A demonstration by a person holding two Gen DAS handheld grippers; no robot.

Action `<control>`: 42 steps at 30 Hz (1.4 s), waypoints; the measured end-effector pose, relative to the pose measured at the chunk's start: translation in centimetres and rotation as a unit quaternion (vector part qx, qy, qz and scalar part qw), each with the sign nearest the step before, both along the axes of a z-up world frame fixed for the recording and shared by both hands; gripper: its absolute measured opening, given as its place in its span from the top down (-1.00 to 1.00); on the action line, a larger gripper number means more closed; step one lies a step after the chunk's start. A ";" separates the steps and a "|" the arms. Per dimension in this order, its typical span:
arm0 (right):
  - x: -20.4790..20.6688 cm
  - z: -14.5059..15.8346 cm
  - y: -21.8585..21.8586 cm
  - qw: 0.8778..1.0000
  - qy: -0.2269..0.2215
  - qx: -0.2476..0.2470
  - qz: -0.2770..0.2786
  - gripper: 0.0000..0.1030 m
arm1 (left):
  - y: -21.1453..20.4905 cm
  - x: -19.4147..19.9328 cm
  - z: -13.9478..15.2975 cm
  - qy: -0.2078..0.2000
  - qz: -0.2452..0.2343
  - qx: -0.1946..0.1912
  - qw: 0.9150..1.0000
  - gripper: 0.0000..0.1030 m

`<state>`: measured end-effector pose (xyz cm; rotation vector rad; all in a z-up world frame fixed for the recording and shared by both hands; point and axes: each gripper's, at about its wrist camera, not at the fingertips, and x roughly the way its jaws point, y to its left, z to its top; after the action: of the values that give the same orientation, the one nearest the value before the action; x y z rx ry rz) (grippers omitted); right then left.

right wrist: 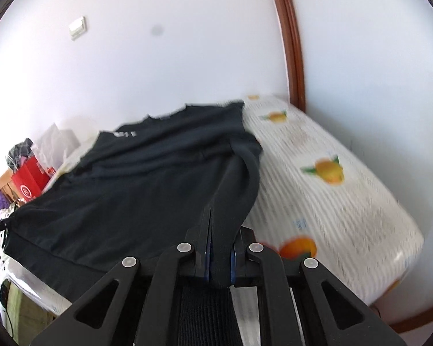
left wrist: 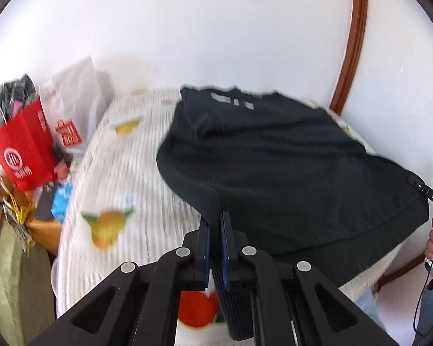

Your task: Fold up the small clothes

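A black sweatshirt (left wrist: 288,158) lies spread on a bed with a white fruit-print cover (left wrist: 115,173). It also shows in the right wrist view (right wrist: 147,178). My left gripper (left wrist: 215,222) is shut on the sweatshirt's left sleeve, whose ribbed cuff (left wrist: 236,308) hangs below the jaws. My right gripper (right wrist: 220,230) is shut on the right sleeve, with its ribbed cuff (right wrist: 205,314) trailing under the jaws. Both sleeves are stretched out from the body. The right gripper's tip (left wrist: 424,190) shows at the far right edge of the left wrist view.
A red paper bag (left wrist: 26,150) and white plastic bags (left wrist: 75,109) stand on a wooden stand left of the bed. A white wall with brown wooden trim (left wrist: 352,40) is behind. The bed cover (right wrist: 332,196) extends right of the sweatshirt.
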<state>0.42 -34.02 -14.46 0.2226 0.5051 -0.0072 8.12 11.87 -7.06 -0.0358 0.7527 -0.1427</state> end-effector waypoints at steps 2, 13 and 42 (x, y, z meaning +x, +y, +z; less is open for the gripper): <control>0.9 1.5 0.1 1.000 -0.011 0.006 -0.003 0.83 | 0.0 1.1 1.4 -0.015 0.008 -0.005 1.000 0.87; 9.1 8.2 -0.2 0.997 -0.069 0.007 -0.015 0.83 | 0.3 8.3 5.3 -0.066 0.060 -0.006 0.996 0.87; 32.7 -0.2 -3.7 0.998 0.052 -0.013 -0.045 0.80 | -2.0 27.5 -3.8 0.025 0.104 0.076 0.991 0.85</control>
<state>33.16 -37.75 -14.63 0.2192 0.5978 -0.1130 35.59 9.91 -10.85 0.0272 0.8030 0.1146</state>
